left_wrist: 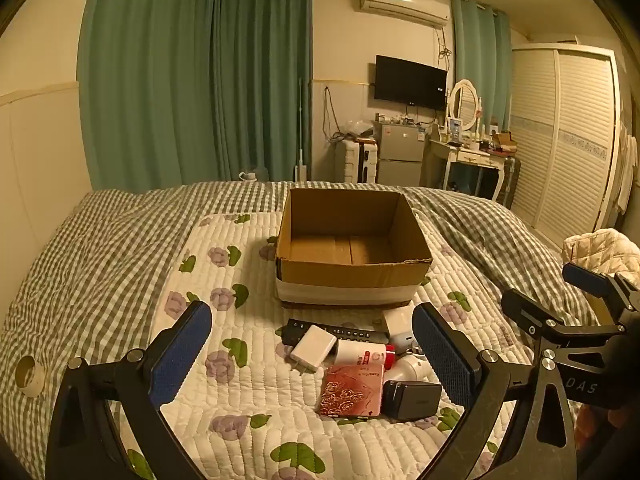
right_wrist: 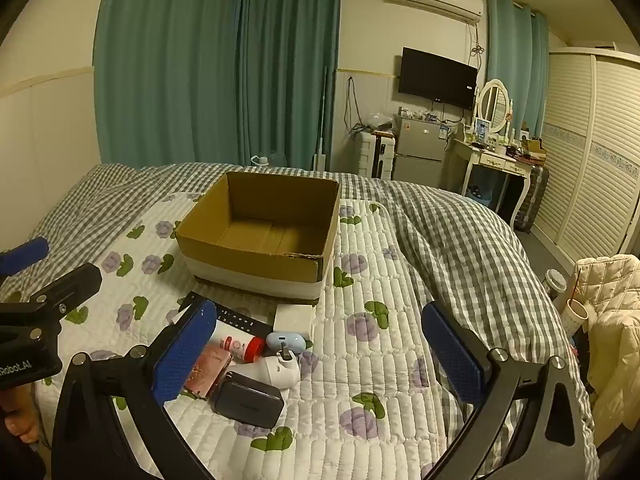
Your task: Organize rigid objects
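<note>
An open cardboard box point(left_wrist: 352, 268) point(right_wrist: 256, 256) stands empty on the bed's quilt. In front of it lies a cluster of small items: a black remote point(left_wrist: 360, 333) point(right_wrist: 240, 320), a white charger point(left_wrist: 314, 347), a white tube with a red cap point(left_wrist: 362, 352) point(right_wrist: 250, 349), a pink floral case point(left_wrist: 350, 390) point(right_wrist: 208, 370), a black power bank point(left_wrist: 412, 400) point(right_wrist: 248, 400), a white plug adapter point(right_wrist: 280, 370), a light blue earbud case point(right_wrist: 282, 340) and a white box point(right_wrist: 294, 318). My left gripper point(left_wrist: 312, 360) is open above the cluster. My right gripper point(right_wrist: 320, 356) is open to the right of it.
The floral quilt point(right_wrist: 380, 360) lies over a checked duvet point(left_wrist: 80, 260). A roll of tape point(left_wrist: 28, 374) sits at the left. A padded jacket point(right_wrist: 608, 320) and a cup point(right_wrist: 576, 314) are off the bed's right side. Curtains, fridge, dresser and wardrobe stand behind.
</note>
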`<state>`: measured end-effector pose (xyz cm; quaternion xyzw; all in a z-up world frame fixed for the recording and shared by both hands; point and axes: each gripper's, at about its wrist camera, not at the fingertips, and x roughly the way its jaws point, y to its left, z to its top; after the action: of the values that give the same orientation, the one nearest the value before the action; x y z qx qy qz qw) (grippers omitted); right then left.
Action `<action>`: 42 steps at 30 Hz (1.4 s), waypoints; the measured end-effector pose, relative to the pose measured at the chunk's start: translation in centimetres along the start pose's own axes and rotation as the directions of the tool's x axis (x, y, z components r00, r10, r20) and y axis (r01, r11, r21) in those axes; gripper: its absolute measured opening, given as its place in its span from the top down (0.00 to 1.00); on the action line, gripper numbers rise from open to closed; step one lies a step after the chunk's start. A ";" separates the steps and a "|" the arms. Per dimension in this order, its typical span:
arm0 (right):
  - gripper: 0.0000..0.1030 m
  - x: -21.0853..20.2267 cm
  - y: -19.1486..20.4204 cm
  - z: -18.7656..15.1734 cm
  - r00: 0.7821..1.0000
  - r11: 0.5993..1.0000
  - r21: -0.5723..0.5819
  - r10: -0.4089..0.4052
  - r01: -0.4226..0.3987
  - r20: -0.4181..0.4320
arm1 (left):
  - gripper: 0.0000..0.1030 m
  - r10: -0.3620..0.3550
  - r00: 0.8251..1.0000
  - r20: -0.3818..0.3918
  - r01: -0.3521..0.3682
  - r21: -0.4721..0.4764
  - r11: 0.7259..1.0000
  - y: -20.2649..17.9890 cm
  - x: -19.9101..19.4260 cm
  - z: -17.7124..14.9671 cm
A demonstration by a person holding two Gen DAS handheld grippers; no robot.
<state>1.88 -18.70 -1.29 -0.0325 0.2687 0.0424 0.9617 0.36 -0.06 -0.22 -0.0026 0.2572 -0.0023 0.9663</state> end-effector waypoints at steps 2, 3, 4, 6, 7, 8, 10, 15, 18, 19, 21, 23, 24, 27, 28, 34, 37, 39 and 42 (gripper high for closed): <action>0.00 0.0 0.1 -0.1 1.000 1.000 -0.001 0.000 0.000 0.000 | 0.01 0.000 1.000 0.000 0.000 -0.001 1.000 0.1 0.0 -0.1; 0.00 0.0 0.1 -0.1 1.000 1.000 -0.002 0.000 0.000 0.000 | 0.01 0.000 1.000 0.000 0.000 0.000 1.000 0.1 0.0 -0.1; 0.00 -0.1 0.2 -0.1 1.000 1.000 -0.001 0.001 -0.001 0.000 | 0.01 -0.001 1.000 0.001 0.001 0.000 1.000 0.1 0.0 -0.1; 0.00 0.1 0.0 -0.2 1.000 1.000 0.000 0.000 0.000 -0.003 | 0.01 0.000 1.000 0.001 0.000 -0.001 1.000 0.2 0.1 -0.1; 0.00 0.1 0.0 -0.2 1.000 1.000 0.000 0.000 0.000 -0.003 | 0.01 0.000 1.000 0.000 0.000 0.000 1.000 0.1 0.1 -0.1; 0.00 0.1 0.0 -0.3 1.000 1.000 0.000 0.001 -0.001 -0.002 | 0.01 0.000 1.000 0.000 0.000 0.000 1.000 0.1 0.1 -0.1; 0.00 0.0 0.1 -0.5 1.000 1.000 0.001 0.000 0.000 -0.002 | 0.01 0.001 1.000 -0.001 -0.001 0.000 1.000 0.1 0.1 -0.1; 0.00 0.0 0.1 -0.2 1.000 1.000 -0.001 0.002 -0.002 -0.005 | 0.01 0.003 1.000 -0.001 -0.003 0.000 1.000 0.1 0.1 -0.1; 0.00 0.1 0.1 -0.3 1.000 1.000 -0.002 0.002 -0.002 -0.006 | 0.01 0.001 1.000 -0.006 -0.001 -0.006 1.000 0.2 0.2 -0.2; 0.00 0.1 0.1 -0.3 1.000 1.000 -0.002 0.004 -0.004 -0.008 | 0.01 0.001 1.000 -0.008 -0.001 -0.008 1.000 0.2 0.2 -0.3; 0.00 0.2 -0.2 -0.4 1.000 1.000 -0.001 0.004 -0.004 -0.010 | 0.01 0.001 1.000 -0.012 -0.001 -0.007 1.000 0.2 0.4 -0.4; 0.00 0.2 -0.2 -0.3 1.000 1.000 0.000 0.006 -0.006 -0.011 | 0.01 0.001 1.000 -0.012 -0.001 -0.007 1.000 0.2 0.4 -0.4; 0.00 0.2 -0.2 -0.5 1.000 1.000 0.000 0.007 -0.007 -0.012 | 0.01 0.001 1.000 -0.013 -0.001 -0.007 1.000 0.2 0.4 -0.4; 0.00 0.2 -0.2 -0.4 1.000 1.000 -0.001 0.006 -0.006 -0.013 | 0.01 0.003 1.000 -0.012 -0.003 -0.006 1.000 0.2 0.5 -0.4; 0.00 0.3 -0.2 -0.4 1.000 1.000 -0.001 0.005 -0.005 -0.015 | 0.01 0.002 1.000 -0.013 -0.003 -0.006 1.000 0.2 0.4 -0.4; 0.00 0.4 -0.2 -0.5 1.000 1.000 0.000 0.006 -0.006 -0.017 | 0.01 0.001 1.000 -0.014 -0.001 -0.006 1.000 0.3 0.5 -0.4; 0.00 0.5 -0.2 -0.5 1.000 1.000 -0.002 0.006 -0.006 -0.019 | 0.01 0.001 1.000 -0.014 -0.001 -0.006 1.000 0.2 0.5 -0.4; 0.00 0.5 -0.2 -0.5 1.000 1.000 -0.002 0.007 -0.007 -0.020 | 0.01 0.001 1.000 -0.013 -0.001 -0.006 1.000 0.2 0.5 -0.4; 0.00 0.5 -0.2 -0.5 1.000 1.000 -0.002 0.007 -0.007 -0.020 | 0.01 0.002 1.000 -0.013 -0.002 -0.007 1.000 0.3 0.5 -0.4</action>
<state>2.03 -18.91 -1.96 -0.0330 0.2785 0.0457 0.9588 0.59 0.21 -0.79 -0.0056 0.2636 -0.0006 0.9646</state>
